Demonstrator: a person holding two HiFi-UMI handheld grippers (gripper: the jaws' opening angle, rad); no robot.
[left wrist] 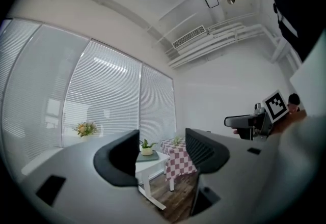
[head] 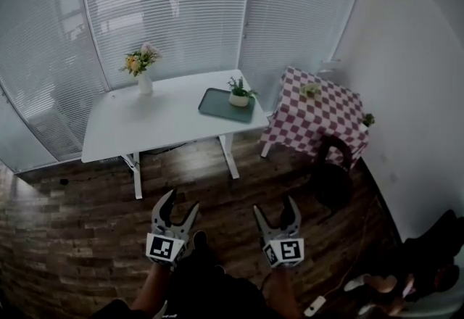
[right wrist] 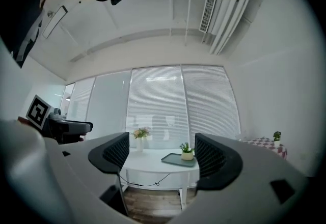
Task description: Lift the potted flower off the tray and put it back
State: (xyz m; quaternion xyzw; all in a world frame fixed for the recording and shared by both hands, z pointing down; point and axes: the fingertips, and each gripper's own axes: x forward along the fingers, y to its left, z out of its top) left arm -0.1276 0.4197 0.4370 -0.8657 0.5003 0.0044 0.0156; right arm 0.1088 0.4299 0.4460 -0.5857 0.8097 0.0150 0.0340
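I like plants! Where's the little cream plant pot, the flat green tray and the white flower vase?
little cream plant pot (head: 238,99): head view, pot's side.
flat green tray (head: 216,104): head view, bare left part.
white flower vase (head: 145,84): head view, vase body.

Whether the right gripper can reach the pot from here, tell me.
Probably not yet. The right gripper, open and empty, is well short of the table, where the pot sits on the tray. Only floor lies between; stepping closer should do.
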